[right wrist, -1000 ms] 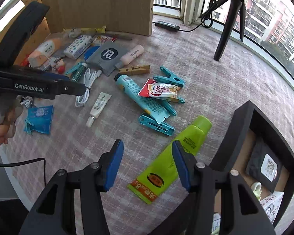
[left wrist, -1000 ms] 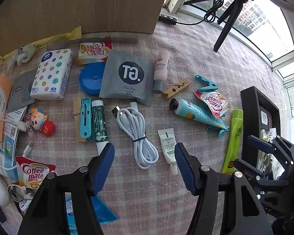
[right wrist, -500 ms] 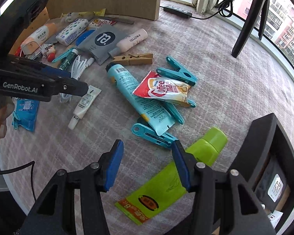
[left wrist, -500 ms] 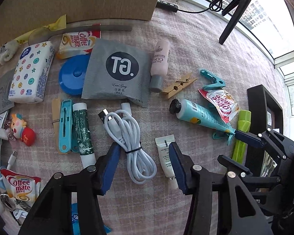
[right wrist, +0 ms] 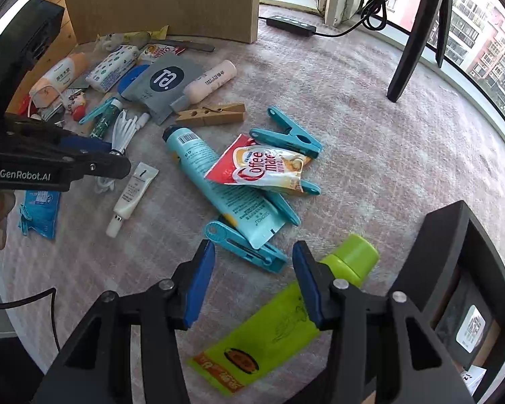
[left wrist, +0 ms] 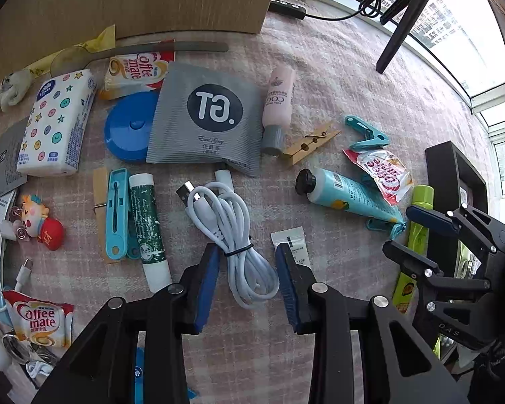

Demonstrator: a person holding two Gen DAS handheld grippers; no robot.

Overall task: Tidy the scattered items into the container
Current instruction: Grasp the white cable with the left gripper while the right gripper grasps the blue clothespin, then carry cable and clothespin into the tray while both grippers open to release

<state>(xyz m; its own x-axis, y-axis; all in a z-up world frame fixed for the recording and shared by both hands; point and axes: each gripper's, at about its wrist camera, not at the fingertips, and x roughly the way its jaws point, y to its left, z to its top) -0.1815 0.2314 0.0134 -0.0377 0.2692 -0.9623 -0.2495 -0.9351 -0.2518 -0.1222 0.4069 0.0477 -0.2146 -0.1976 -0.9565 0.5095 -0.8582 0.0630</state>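
A coiled white USB cable (left wrist: pixel 234 222) lies on the pink checked cloth. My left gripper (left wrist: pixel 247 250) points down over its lower loop, one pad on each side, jaws closing, the pads close to the coil but not squeezing it. My right gripper (right wrist: pixel 252 249) hangs open, jaws narrowing slightly, over the end of a teal clothes peg (right wrist: pixel 242 245). A green tube (right wrist: pixel 350 262) lies under its right finger. The black container (right wrist: pixel 454 235) stands at the right with a few items inside.
A teal tube (right wrist: pixel 219 188), a Coffee mate sachet (right wrist: pixel 266 165), more teal pegs, a wooden peg (right wrist: pixel 212 112), a small white tube (right wrist: pixel 131 192), a grey pouch (left wrist: pixel 212 124), a tissue pack (left wrist: pixel 57 121) and a green stick (left wrist: pixel 148 232) lie scattered. A cardboard wall (right wrist: pixel 158 0) and a tripod (right wrist: pixel 410 50) stand behind.
My left gripper came forward and down over the white cable and its jaws narrowed around the coil. My right gripper moved over the teal peg, away from the green tube's middle.
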